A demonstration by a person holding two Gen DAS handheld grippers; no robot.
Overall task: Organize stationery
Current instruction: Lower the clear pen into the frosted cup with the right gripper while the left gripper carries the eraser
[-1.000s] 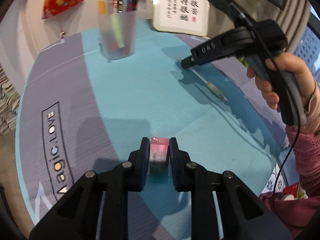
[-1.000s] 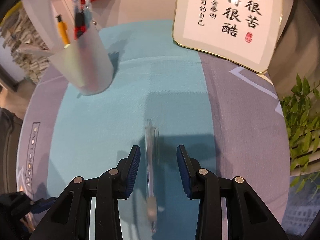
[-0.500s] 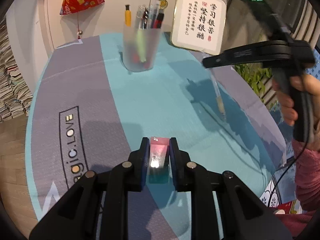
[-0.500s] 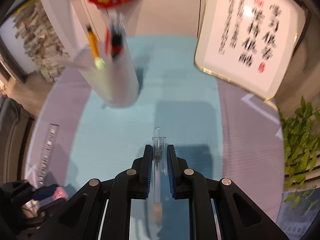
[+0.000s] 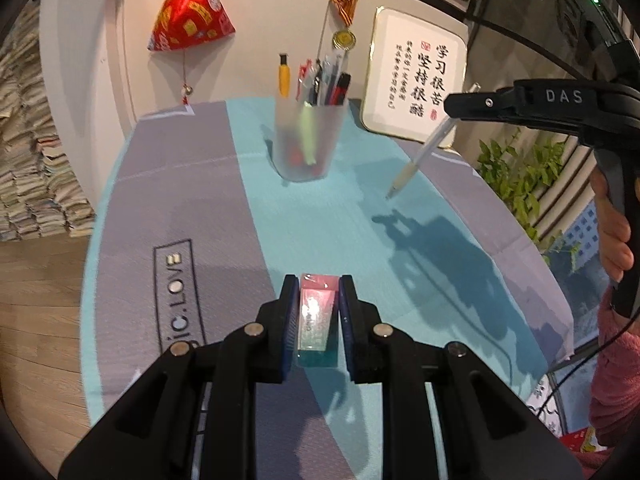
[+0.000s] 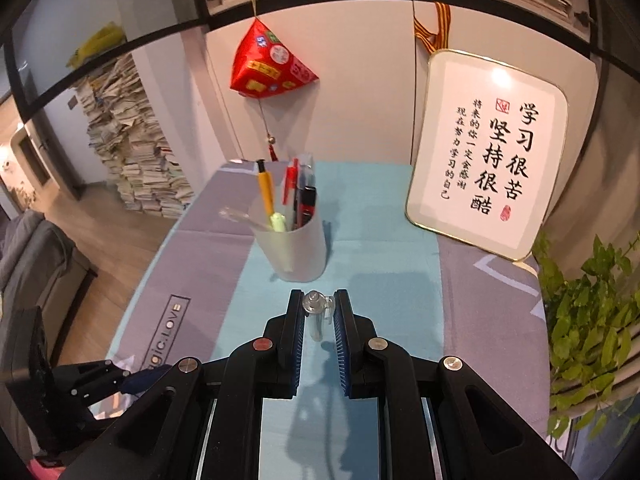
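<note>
**Pen and eraser lifted over the tabletop**

Round tabletop (image 5: pixel 168 184) under a cloth of grey and turquoise bands, printed lettering along the near-left grey band. At the far side, against a pale wall: frosted pen cup (image 5: pixel 308 140) standing upright on the turquoise band, crowded with pens, a yellow one sticking up at its left. Just right of the cup, leaning on the wall, a gold-rimmed calligraphy plaque (image 5: pixel 416 76). Hanging above and left of the cup, a red pyramid ornament (image 5: pixel 188 24) with a tassel; a medal on a striped ribbon (image 5: pixel 345 38) dangling between ornament and plaque. Stacked papers (image 6: pixel 132 156) piled on the wooden floor beyond the left edge, green plant (image 6: pixel 588 312) past the right edge.

Left tongs (image 5: pixel 319 280) clamped on a pink eraser (image 5: pixel 316 316) in a glossy wrapper, pads pressing both its long sides, raised clear of the cloth at the near middle. Right tongs (image 6: pixel 319 296) closed on a clear pen (image 5: pixel 420 156), jaws having just been closing with the barrel between them; seen from the left wrist, held near its cap end, hanging slanted down to the left, tip above the turquoise band, right of the cup and clear of it. Hand (image 5: pixel 612 232) in a pink sleeve wrapped round the right tool's grip at the right edge.
</note>
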